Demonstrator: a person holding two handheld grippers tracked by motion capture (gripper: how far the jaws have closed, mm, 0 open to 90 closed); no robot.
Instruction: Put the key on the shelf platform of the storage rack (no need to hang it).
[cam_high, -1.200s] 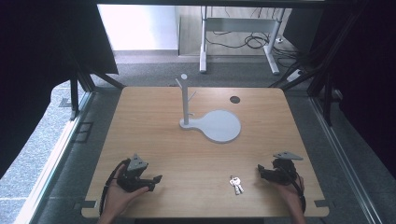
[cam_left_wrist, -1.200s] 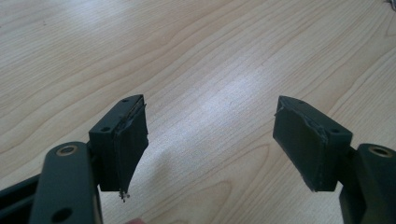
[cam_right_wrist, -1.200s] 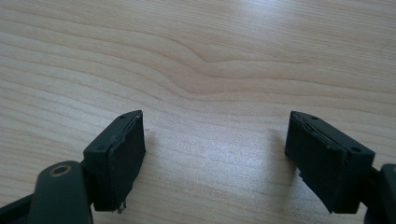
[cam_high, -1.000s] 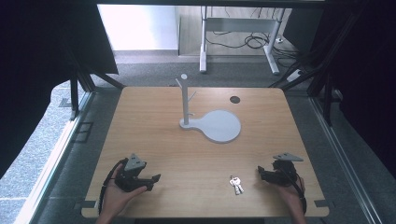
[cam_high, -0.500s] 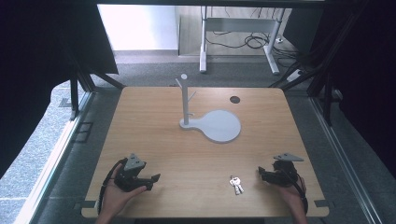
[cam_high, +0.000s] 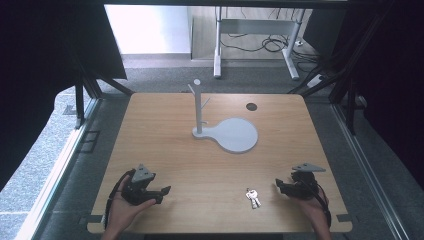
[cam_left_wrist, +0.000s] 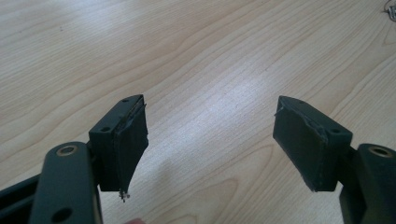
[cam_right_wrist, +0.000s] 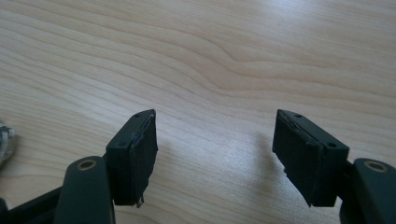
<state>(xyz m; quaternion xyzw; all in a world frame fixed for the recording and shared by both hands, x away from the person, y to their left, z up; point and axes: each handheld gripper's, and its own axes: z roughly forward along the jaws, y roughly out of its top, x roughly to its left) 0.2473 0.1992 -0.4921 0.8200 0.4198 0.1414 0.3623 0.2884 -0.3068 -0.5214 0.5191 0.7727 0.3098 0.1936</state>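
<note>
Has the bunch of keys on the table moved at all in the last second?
No. The keys lie at the same spot near the table's front edge, same gap from the grey stand.

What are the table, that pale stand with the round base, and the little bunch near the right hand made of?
The table looks like light wood or wood-look laminate: grain lines, soft sheen. The stand seems matte grey plastic, possibly painted metal: flat, even colour. The keys look metallic, silvery and glinting, though too small to be certain.
</note>
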